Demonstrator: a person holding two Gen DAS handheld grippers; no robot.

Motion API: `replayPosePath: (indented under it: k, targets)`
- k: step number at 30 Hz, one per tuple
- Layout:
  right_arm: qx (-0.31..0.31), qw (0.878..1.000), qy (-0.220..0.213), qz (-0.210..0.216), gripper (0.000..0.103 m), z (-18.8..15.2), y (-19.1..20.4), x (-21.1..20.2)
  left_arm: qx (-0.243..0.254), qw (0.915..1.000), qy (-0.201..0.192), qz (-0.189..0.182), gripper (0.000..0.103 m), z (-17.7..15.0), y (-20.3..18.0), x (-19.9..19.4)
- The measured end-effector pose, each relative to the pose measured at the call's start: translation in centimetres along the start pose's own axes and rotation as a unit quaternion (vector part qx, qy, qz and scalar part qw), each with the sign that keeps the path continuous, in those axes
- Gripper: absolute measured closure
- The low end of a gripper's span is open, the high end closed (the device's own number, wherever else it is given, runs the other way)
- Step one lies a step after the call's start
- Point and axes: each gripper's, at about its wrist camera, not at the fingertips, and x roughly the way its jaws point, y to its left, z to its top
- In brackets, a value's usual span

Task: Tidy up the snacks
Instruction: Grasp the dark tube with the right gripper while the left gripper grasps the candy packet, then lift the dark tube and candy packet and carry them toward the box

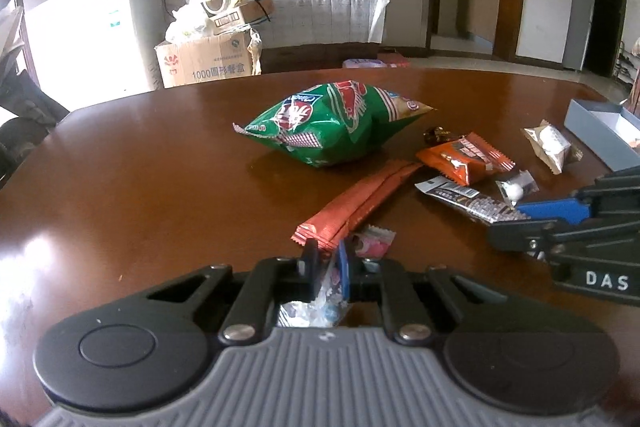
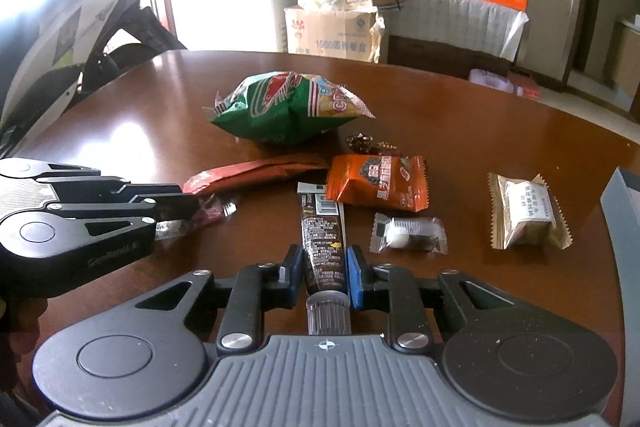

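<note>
Brown table (image 2: 500, 131), snacks strewn. Left gripper (image 1: 327, 263) pinched shut on a small candy wrapper (image 1: 370, 241), likely pink; right gripper (image 2: 323, 273) clamps the dark snack tube (image 2: 323, 239). Lift straight, avoid dragging neighbours, toward grey box (image 1: 600, 135)

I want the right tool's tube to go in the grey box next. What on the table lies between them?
The dark tube is clamped in the right tool. Toward the grey box at the right edge lie a small clear candy packet and a gold-wrapped cake. Both lie flat, so lifting the tube should clear them.
</note>
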Motion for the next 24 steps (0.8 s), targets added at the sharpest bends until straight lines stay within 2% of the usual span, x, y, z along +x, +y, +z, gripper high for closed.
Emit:
replayPosePath:
  k: [10,18,24]
  targets:
    - [-0.04,0.999,-0.001,0.009,0.078,0.5,0.6,-2.2,-0.007,0.9999,-0.002,0.012,0.099,1.2,1.6,-1.6]
    - [-0.056,0.998,-0.012,0.009,0.079,0.3,-0.3,-4.5,0.027,0.9994,-0.016,-0.018,0.099,1.4,-1.0,-3.4]
    - [-0.052,0.998,0.018,-0.006,0.079,-1.1,-1.9,-4.7,0.046,0.9986,-0.015,-0.019,0.099,1.8,-2.5,-2.1]
